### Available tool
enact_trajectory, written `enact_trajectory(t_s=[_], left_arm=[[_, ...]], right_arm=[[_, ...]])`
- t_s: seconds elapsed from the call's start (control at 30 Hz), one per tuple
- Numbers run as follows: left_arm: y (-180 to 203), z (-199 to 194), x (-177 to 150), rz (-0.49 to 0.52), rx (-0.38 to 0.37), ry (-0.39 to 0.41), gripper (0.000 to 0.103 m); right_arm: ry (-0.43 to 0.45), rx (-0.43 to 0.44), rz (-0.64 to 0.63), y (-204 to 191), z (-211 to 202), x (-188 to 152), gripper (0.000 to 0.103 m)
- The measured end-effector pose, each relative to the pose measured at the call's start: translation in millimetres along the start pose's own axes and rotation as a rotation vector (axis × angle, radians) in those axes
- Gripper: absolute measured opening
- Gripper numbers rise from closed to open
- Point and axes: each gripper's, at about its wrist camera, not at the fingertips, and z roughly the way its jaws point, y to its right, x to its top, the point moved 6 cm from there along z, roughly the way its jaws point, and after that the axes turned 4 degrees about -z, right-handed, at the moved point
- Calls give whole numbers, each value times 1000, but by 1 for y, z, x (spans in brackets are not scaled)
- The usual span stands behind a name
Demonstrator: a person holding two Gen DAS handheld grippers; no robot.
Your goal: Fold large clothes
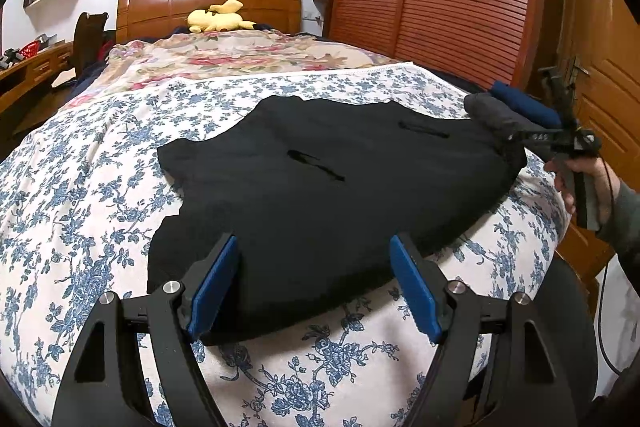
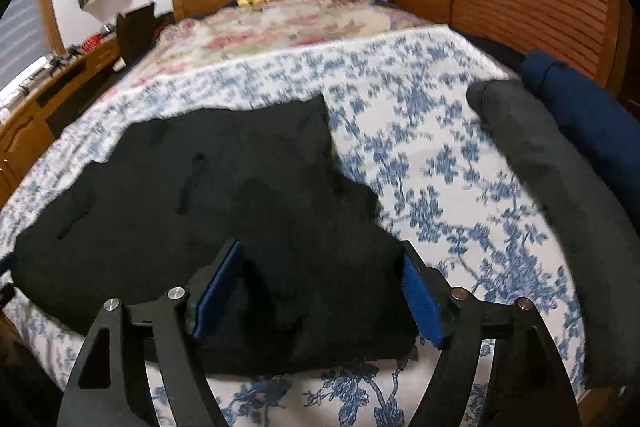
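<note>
— How many garments are on the bed?

— Three: one black garment spread flat mid-frame on the blue-flowered sheet, plus two rolled ones at the right edge, a grey roll and a navy roll just beside it.

— And the tongs?

— Two pairs. The left tongs stand wide over the black garment's near edge; the right tongs stand wide too — black cloth between them, no pad pressing it.

— Anything else?

— One yellow plush toy by the headboard, upper centre.
</note>
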Motion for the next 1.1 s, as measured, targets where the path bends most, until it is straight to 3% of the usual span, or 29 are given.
enact_trajectory(t_s=[0.1,0.47,0.57,0.6,0.63,0.7,0.9,1.1], left_arm=[[-1,0,0,2,0,0,78],[0,-1,-1,2,2,0,78],[0,-1,-1,2,4,0,78],[-1,-2,0,1,4,1,78],[-2,-3,0,-1,4,2,78],[-3,-6,1,-6,2,8,78],[-11,-21,3,-20,4,41,78],[-34,-41,3,-52,23,75,78]], right_arm=[[-29,-22,-16,-4,11,-7,78],[-105,74,84,2,40,-10,79],[-112,111,91,1,40,-9,66],[-108,117,94,0,41,-8,54],[-100,109,94,1,38,-8,32],[-83,106,77,-2,30,-3,16],[71,127,12,-24,-19,37,11],[172,195,-193,-113,-57,74,10]])
